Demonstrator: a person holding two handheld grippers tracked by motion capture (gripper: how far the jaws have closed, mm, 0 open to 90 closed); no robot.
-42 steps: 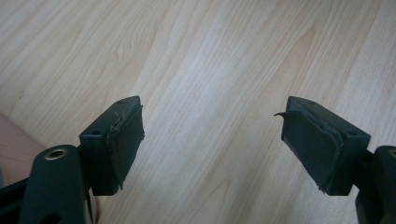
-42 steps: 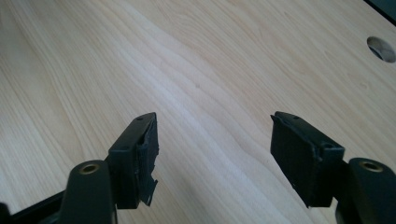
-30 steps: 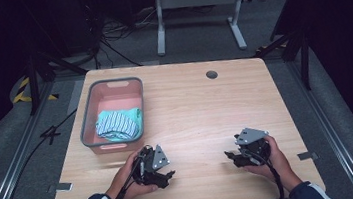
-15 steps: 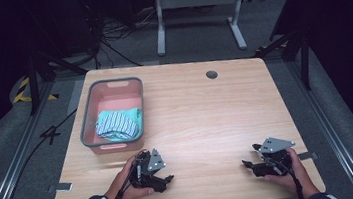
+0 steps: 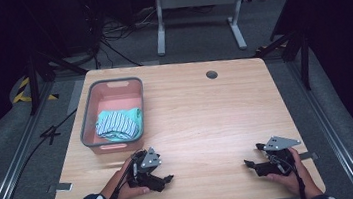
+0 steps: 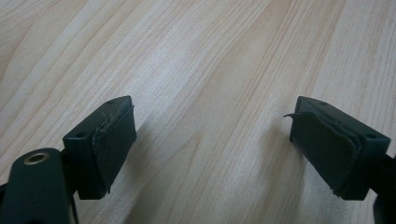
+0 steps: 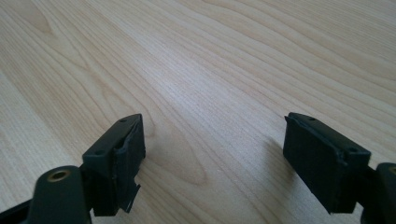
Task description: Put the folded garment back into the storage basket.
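Striped cloth [image 5: 117, 124] lies folded in the pink basket [image 5: 88, 120] at the table's [image 5: 206, 116] far left, suggesting the work is finished. Left gripper [image 5: 159, 176] and right gripper [image 5: 257, 161] rest near, jaws apart, empty.

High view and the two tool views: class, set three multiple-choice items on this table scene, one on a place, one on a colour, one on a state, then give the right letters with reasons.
1. Where on the table is the basket?
A. far left part
B. near right corner
C. centre

2. What colours are the stripes on the cloth in the basket?
A. red and black
B. blue and white
C. plain yellow

3. How do the jaws of the left tool stand?
A. shut on cloth
B. shut empty
C. open, over bare wood

Answers:
1 A, the basket stands by the left edge.
2 B, blue and white stripes show in the high view.
3 C, wood grain shows in the gap between the jaws.
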